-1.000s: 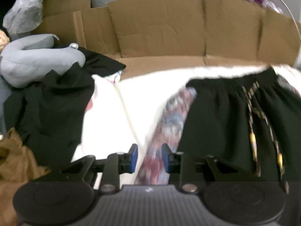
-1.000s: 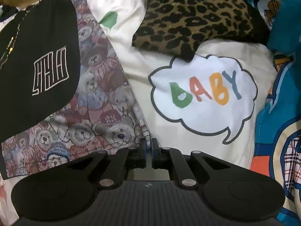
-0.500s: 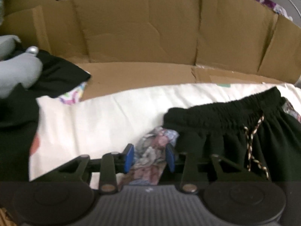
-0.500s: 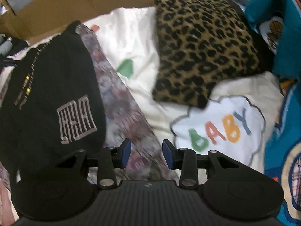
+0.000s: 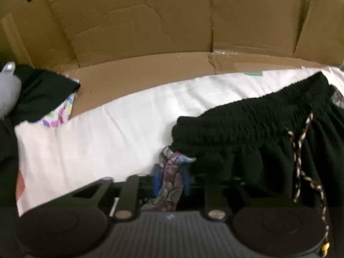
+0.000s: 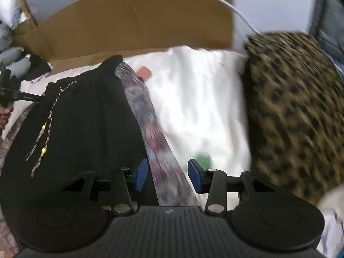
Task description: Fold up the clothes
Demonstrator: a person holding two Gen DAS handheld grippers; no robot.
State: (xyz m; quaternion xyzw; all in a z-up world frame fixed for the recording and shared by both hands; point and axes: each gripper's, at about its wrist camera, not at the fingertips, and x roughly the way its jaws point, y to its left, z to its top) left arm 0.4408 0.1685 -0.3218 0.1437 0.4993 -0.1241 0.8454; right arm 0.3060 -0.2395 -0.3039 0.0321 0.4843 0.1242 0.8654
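Cardboard wall (image 5: 150, 21) edges the white sheet (image 5: 107, 129). My left gripper (image 5: 171, 179) is closing on the patterned cloth (image 5: 169, 182) under the black shorts (image 5: 258, 133) — bare sheet lies left. My right gripper (image 6: 167, 175) is opening, astride the cloth, pads clear. No readable writing.

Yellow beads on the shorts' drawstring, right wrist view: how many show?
2: both on the drawstring lying across the black shorts, one above the other. Folds may hide more.

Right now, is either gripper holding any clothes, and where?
The left gripper, jaws closing, pinches the bear-patterned fabric at its corner beside the black shorts' waistband. The right gripper, opening, holds nothing.
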